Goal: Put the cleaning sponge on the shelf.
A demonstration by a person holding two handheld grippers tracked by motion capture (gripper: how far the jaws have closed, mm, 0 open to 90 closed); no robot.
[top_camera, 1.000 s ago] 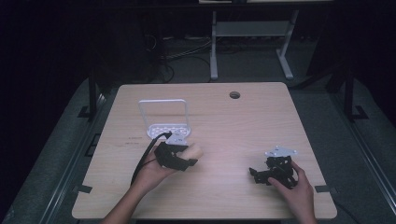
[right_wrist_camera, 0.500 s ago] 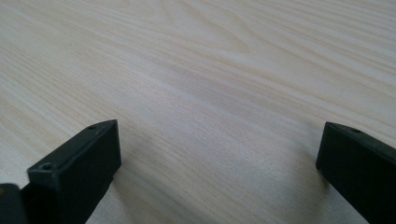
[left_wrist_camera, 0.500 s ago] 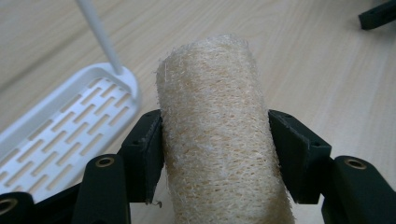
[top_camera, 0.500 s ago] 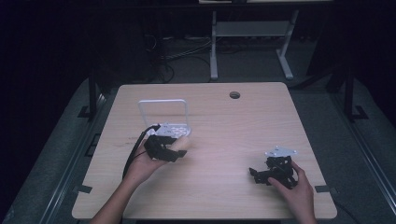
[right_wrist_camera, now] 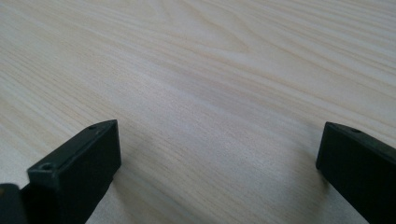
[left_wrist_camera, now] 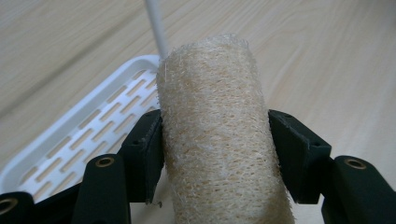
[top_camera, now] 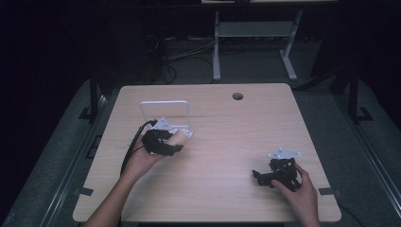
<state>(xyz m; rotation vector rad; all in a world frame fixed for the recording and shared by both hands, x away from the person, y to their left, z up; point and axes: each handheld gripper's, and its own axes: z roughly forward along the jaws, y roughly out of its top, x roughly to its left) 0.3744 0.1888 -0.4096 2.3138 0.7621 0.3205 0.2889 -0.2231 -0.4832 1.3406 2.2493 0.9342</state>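
The left gripper (left_wrist_camera: 212, 140) clamps a coarse, fibrous, tan loofah cylinder (left_wrist_camera: 219, 130), jaws part-open against its sides, with the white slotted plastic rack (left_wrist_camera: 88, 135) at ten o'clock. The right gripper (right_wrist_camera: 219, 163) rests wide open, empty, on the pale woodgrain surface (right_wrist_camera: 210, 70).

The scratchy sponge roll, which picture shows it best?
The left gripper view: the loofah roll is close up there, its rough tan fibres plain, squeezed between the left gripper jaws beside the white rack. The high view shows it as a small tan stub. The right gripper view shows bare table.
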